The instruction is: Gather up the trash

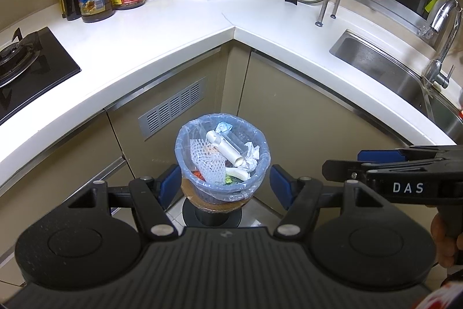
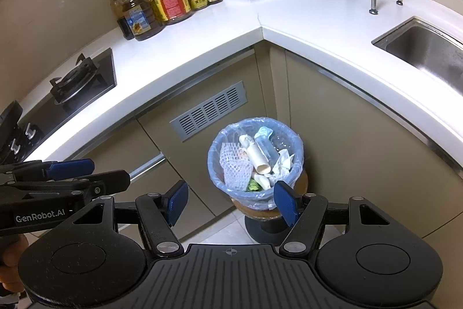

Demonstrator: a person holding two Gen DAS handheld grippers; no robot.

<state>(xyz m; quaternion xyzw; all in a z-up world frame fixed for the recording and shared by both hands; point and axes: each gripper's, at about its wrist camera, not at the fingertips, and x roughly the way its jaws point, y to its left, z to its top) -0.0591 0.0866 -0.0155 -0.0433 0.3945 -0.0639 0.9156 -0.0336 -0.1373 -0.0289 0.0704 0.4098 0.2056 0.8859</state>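
Lying in the trash bin (image 1: 222, 164), a white tube (image 1: 224, 148) is angled toward the bin's right rim; both the left gripper (image 1: 222, 187) and the right gripper (image 2: 231, 201) are held spread apart above.

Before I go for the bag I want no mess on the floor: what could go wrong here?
1. The trash bin is heaped; the white tube lies near the rim and could tip out when the blue bag is gathered.
2. The bin stands on a narrow pedestal, so a sideways pull may topple it.
3. Both the left gripper and right gripper are open above it and may collide.
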